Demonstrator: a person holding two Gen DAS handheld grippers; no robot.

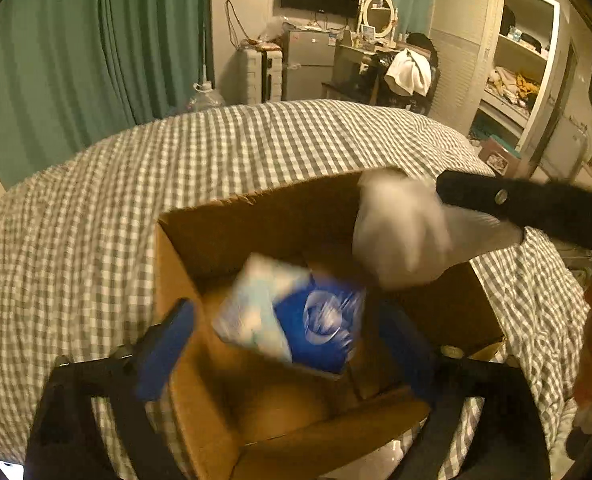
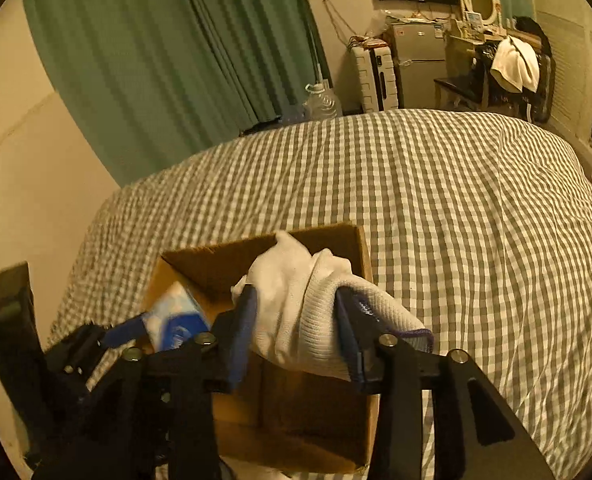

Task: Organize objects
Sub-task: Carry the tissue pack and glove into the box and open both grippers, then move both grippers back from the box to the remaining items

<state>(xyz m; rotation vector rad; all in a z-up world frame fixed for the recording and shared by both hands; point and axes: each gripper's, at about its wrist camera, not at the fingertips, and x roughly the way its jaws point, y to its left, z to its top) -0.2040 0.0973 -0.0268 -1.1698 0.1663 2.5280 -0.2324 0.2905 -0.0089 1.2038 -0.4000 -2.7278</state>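
An open cardboard box stands on the checked bed; it also shows in the right wrist view. My left gripper is open above the box, and a blue and white packet is blurred between its fingers, inside the box mouth. The packet also shows in the right wrist view. My right gripper is shut on a white knitted cloth and holds it over the box's right side. The cloth is a blurred white shape in the left wrist view.
The grey and white checked bedspread stretches beyond and to the right of the box. Green curtains hang at the left. A small fridge, a dressing table with a mirror and open shelves stand past the bed.
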